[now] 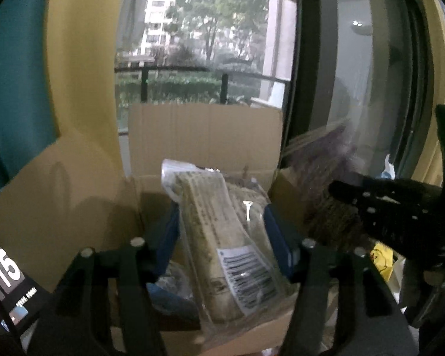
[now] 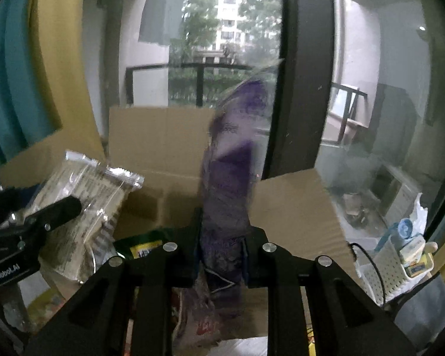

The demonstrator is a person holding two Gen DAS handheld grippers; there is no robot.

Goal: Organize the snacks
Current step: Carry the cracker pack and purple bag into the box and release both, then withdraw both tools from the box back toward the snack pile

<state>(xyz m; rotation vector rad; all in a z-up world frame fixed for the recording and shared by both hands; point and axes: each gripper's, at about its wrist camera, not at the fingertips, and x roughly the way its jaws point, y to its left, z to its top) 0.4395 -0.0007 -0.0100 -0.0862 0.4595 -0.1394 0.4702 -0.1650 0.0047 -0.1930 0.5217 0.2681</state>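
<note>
While raised over cardboard box (image 1: 204, 136), left gripper (image 1: 222, 231) jaws clamp clear cracker pack (image 1: 219, 237); right gripper (image 2: 222, 246) jaws clamp purple packet (image 2: 228, 178).

The right hand-held gripper (image 2: 221, 255) fills the lower middle, its two black fingers closed on a tall purple snack packet (image 2: 230, 178) that stands upright and motion-blurred. Behind the packet is an open cardboard box (image 2: 160, 139) with its flaps raised. At left, the left hand-held gripper (image 2: 29, 225) grips a clear packet of pale biscuits (image 2: 83, 190) over the box. A green and yellow packet (image 2: 142, 246) lies low inside. At far right stands a white slotted basket (image 2: 385, 270) holding small items. A large window (image 2: 222, 44) shows trees and buildings.
</note>
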